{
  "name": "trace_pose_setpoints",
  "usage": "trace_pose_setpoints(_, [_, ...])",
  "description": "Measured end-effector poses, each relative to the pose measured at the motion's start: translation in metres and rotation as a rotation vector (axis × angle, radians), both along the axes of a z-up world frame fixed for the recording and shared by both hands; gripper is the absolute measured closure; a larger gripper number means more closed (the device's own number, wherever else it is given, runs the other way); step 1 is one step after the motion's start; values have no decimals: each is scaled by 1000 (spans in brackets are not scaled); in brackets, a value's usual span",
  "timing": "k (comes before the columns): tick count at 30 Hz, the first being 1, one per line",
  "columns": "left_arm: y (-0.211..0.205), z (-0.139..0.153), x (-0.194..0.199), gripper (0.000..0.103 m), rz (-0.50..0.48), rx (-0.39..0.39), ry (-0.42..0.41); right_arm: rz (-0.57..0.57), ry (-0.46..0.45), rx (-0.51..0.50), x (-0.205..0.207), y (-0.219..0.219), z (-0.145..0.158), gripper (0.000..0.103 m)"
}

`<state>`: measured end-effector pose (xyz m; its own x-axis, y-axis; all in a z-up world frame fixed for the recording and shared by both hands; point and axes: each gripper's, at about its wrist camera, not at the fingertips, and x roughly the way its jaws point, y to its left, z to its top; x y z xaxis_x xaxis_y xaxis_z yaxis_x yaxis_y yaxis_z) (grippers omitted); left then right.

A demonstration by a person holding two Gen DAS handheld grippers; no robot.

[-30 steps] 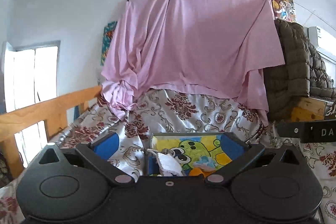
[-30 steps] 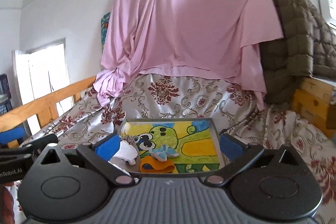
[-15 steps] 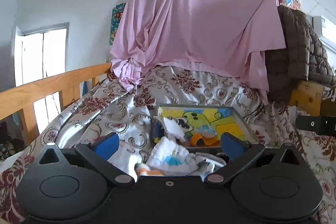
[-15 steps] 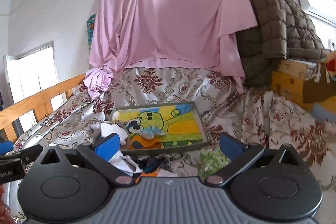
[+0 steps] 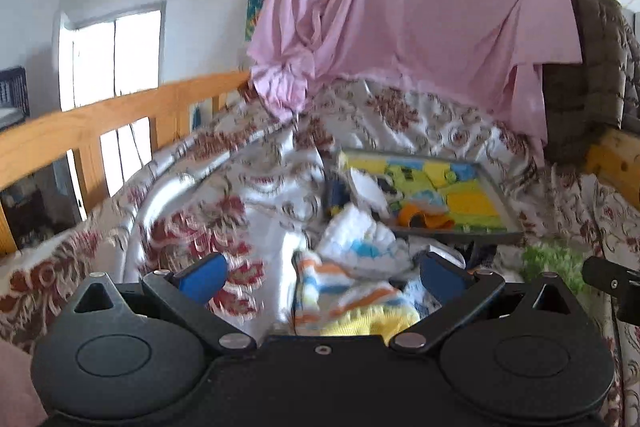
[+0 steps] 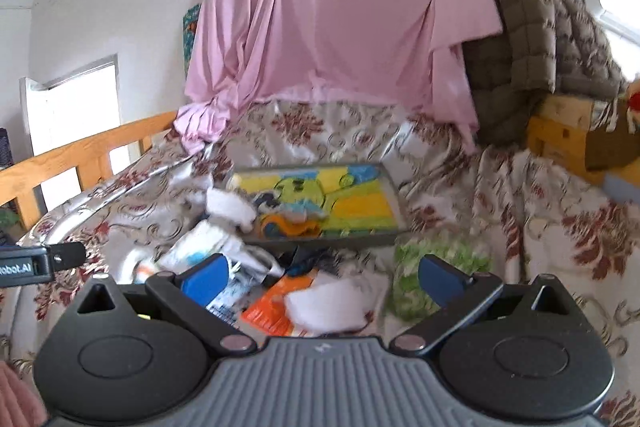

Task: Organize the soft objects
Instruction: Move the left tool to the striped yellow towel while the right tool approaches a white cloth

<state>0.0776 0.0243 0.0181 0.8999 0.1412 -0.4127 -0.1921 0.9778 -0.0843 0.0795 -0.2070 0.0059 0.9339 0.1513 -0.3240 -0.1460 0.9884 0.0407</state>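
Note:
A grey tray point(image 5: 502, 207) point(image 6: 394, 193) with a yellow-green cartoon lining lies on the bed, holding a white cloth point(image 6: 230, 205) and an orange piece point(image 5: 420, 217) point(image 6: 286, 225). In front of the tray sits a pile of soft items: a white-and-blue cloth point(image 5: 360, 247) point(image 6: 200, 247), a striped orange-yellow cloth point(image 5: 344, 303), an orange-and-white piece point(image 6: 280, 303) and a green patterned cloth point(image 6: 436, 263) point(image 5: 552, 259). My left gripper point(image 5: 324, 277) is open above the striped cloth. My right gripper point(image 6: 322, 277) is open over the pile. Neither holds anything.
The bed has a shiny floral cover point(image 5: 192, 211) point(image 6: 560, 227). A wooden rail point(image 5: 100, 123) point(image 6: 80, 155) runs along the left. A pink sheet point(image 5: 400, 11) point(image 6: 340, 19) hangs at the back, beside a brown quilted coat point(image 6: 532, 43) and a wooden box point(image 6: 560, 135).
Both grippers have pulled back from the tray and dipped toward the near pile of cloths, which has come into view between the fingers. Both stay open.

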Motion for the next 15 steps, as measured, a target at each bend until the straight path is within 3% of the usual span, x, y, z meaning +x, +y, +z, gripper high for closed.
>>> trace_pose_setpoints(8, [-5, -19, 11, 1, 5, 31, 135, 22, 73, 27, 3, 8, -10, 0])
trace_pose_setpoints(15, [-20, -25, 14, 1, -31, 129, 166, 64, 148, 52, 13, 15, -22, 0])
